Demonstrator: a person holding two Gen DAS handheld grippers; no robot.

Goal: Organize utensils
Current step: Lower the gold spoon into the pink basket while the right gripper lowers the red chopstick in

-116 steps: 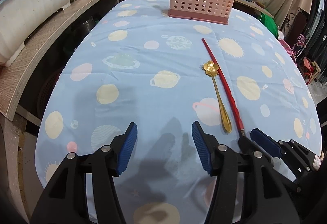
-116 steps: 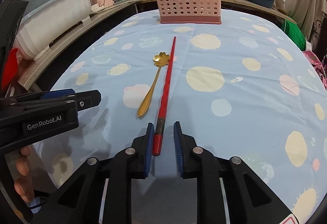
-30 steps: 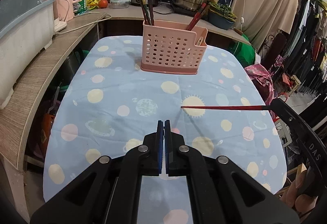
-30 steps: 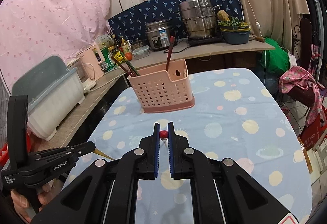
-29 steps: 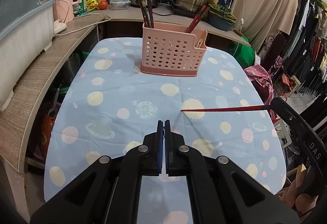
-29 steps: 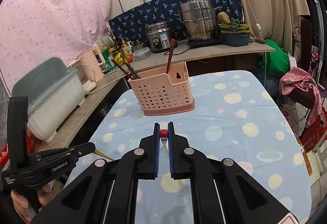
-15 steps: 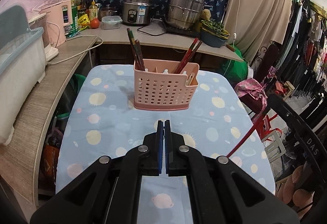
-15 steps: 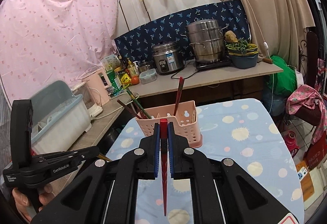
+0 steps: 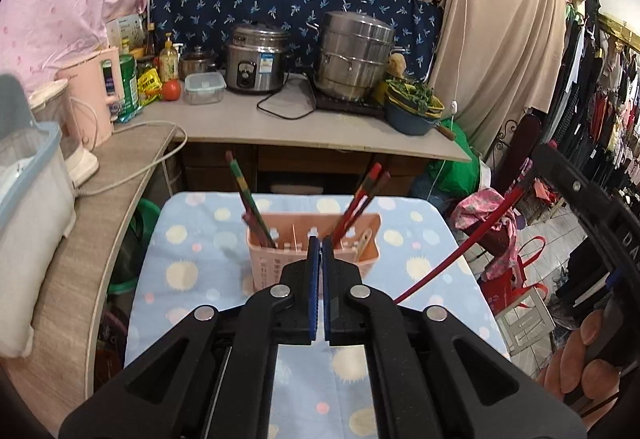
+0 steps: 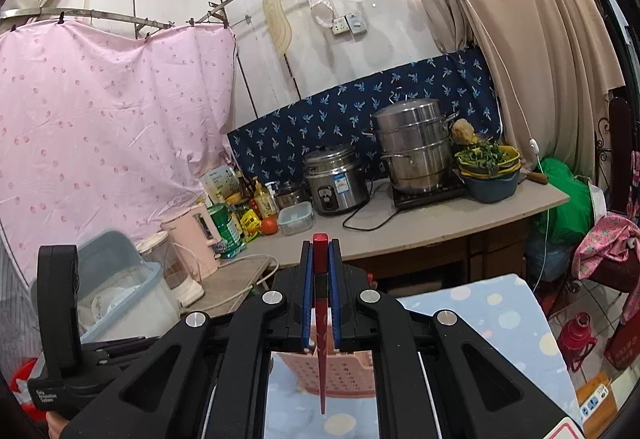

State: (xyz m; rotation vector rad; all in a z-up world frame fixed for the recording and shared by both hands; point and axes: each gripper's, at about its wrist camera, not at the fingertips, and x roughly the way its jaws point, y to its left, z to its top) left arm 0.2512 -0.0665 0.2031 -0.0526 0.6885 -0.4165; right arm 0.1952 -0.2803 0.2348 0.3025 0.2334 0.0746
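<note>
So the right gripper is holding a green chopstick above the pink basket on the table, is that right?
Not quite: the chopstick is red, not green. The right wrist view shows it clamped in the right gripper, pointing down over the pink basket on the table.

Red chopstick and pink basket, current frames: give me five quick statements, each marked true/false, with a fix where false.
1. The right gripper is shut on the red chopstick. True.
2. The red chopstick hangs with its thin tip pointing down. True.
3. The pink basket is empty. False: chopsticks already stand in it, a dark set on its left side and a red set on its right.
4. The left gripper is wide open. False: its jaws are closed together, and what, if anything, they pinch cannot be seen.
5. The red chopstick is already standing in the pink basket. False: it is in the air, clamped in the right gripper.
</note>
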